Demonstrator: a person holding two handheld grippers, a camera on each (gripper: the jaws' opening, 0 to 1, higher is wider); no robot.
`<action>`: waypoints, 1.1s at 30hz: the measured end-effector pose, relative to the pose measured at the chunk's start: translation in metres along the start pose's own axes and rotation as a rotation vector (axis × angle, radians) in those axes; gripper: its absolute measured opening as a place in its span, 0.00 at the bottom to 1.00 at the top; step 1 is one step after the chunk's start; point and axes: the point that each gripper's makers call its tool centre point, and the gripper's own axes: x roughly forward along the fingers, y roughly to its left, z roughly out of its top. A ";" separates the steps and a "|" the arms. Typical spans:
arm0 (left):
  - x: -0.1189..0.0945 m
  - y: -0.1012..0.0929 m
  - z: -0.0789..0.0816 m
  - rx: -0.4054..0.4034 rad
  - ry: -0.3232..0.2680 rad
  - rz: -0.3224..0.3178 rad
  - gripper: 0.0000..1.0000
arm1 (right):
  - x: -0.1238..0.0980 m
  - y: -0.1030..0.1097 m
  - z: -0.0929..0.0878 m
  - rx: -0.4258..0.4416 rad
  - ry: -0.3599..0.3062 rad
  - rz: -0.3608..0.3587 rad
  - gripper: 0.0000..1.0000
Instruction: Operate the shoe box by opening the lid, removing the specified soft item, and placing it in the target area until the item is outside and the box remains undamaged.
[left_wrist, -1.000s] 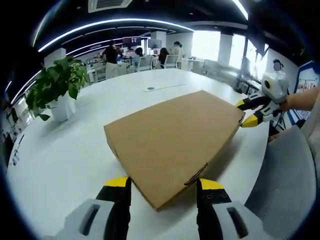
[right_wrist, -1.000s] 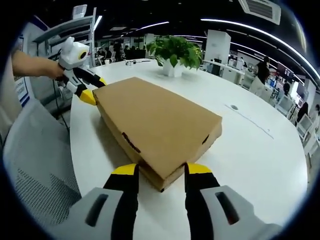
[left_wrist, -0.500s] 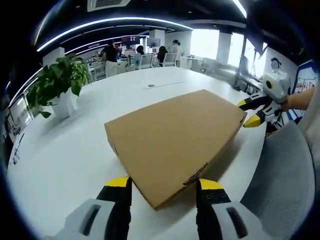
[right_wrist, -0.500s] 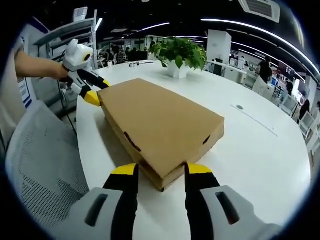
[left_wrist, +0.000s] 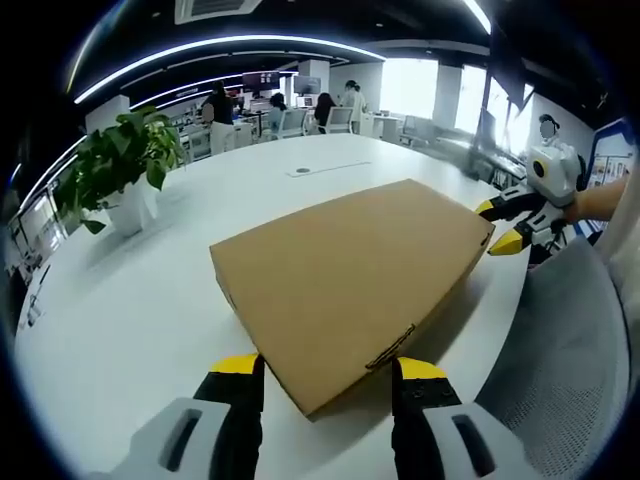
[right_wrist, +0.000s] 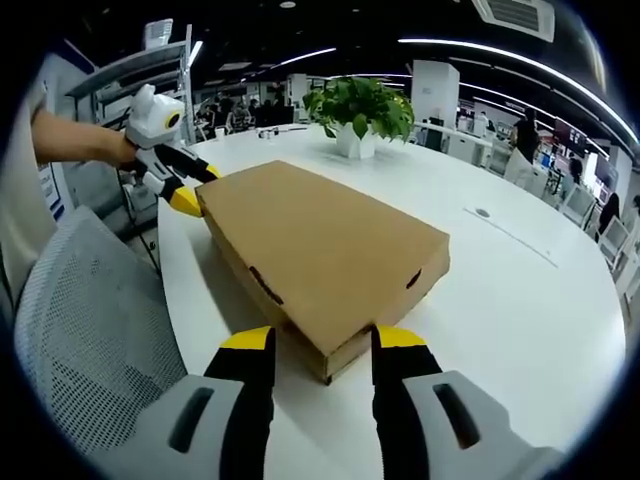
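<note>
A closed brown cardboard shoe box (left_wrist: 350, 270) lies flat on the white table (left_wrist: 120, 300), lid down. My left gripper (left_wrist: 328, 368) is open, its yellow-tipped jaws straddling the box's near corner. At the far right corner, my right gripper (left_wrist: 490, 227) is held by a hand. In the right gripper view the same box (right_wrist: 320, 245) runs away from me, and my right gripper (right_wrist: 323, 340) is open around its near corner. My left gripper (right_wrist: 198, 188) is open at the far left corner. The box's contents are hidden.
A potted green plant (left_wrist: 120, 170) (right_wrist: 360, 105) stands on the table beyond the box. A grey mesh chair (left_wrist: 560, 360) (right_wrist: 90, 310) sits at the table edge beside the box. Desks and people fill the office background.
Both views have shifted slightly with the hands. The box stays closed and both grippers keep their places at its corners.
</note>
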 end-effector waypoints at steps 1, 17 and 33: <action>0.000 0.000 0.000 -0.001 -0.001 0.001 0.51 | 0.000 0.000 0.000 0.002 -0.001 0.000 0.35; -0.001 -0.003 -0.001 0.030 0.003 0.019 0.56 | -0.003 0.003 0.002 -0.003 -0.013 0.003 0.37; -0.015 -0.005 0.015 0.028 -0.029 0.024 0.57 | -0.016 0.003 0.022 -0.013 -0.055 -0.011 0.38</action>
